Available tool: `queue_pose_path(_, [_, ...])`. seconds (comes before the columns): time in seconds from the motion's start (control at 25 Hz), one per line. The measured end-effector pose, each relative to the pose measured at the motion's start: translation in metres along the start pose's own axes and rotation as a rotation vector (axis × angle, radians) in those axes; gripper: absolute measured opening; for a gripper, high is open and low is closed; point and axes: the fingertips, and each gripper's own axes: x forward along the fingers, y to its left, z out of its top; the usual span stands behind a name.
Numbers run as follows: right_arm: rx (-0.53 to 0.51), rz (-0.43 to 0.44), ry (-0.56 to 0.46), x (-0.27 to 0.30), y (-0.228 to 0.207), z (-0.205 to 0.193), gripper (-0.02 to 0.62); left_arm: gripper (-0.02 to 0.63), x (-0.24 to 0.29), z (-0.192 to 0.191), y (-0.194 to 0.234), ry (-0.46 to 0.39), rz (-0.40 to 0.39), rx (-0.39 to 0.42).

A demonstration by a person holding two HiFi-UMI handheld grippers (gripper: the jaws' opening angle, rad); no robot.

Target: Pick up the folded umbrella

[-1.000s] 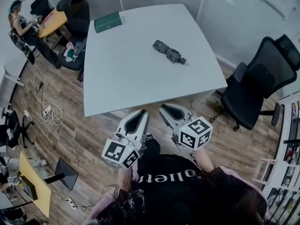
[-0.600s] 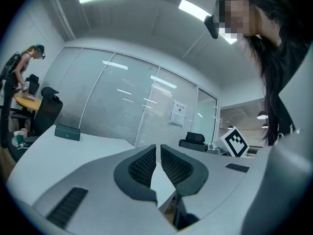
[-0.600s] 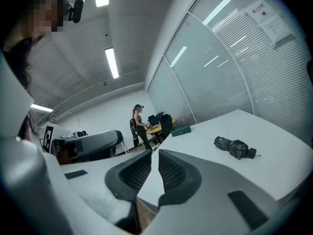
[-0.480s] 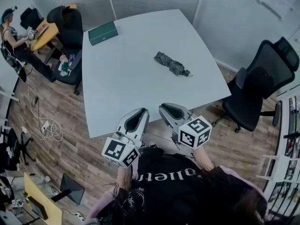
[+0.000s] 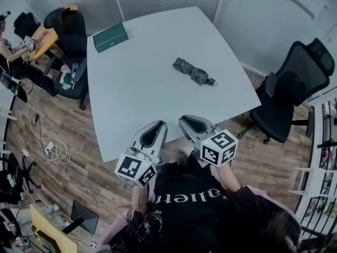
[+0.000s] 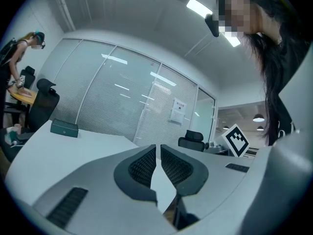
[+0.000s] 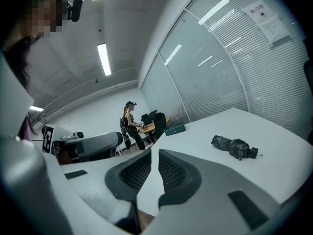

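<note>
White table (image 5: 142, 88) takes up the middle of the head view, and the folded umbrella (image 5: 194, 71) lies flat on its right half, not far from the right-hand edge and clear of everything else. Its long axis runs on a diagonal, from the upper left down to the lower right, with the small dark end cap pointing at the lower right, toward the black office chair (image 5: 295, 88).

From the right gripper view the same umbrella (image 7: 234, 147) sits ahead and off to the right of the jaws, broadside rather than end-on. The left gripper view does not show it at all, only the green box (image 6: 64, 129) at the far left corner of the table.

Both tools hang at the near table edge, in front of the person's chest. The right gripper (image 5: 185, 122) has its jaws together with nothing between them, and so does the left gripper (image 5: 158, 126).

Of the 2, the right one looks nearer and on the umbrella's side, so I judge the reach is its job: forward and to the right, jaws opened first, then turned to close across the bundle rather than along it.
</note>
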Motion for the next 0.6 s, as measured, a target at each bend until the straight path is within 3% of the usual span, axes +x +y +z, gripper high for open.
queue_pose_path(0.28, [0.013,-0.001,0.008,0.012,-0.014,0.009,0.055,0.046,0.010,0.000,0.006,0.019,-0.009,0.000])
queue_pose_path(0.6, [-0.003,0.029,0.032,0.039,-0.052,0.025,0.057,0.046,0.039,0.003,0.032,0.022,0.065,0.013])
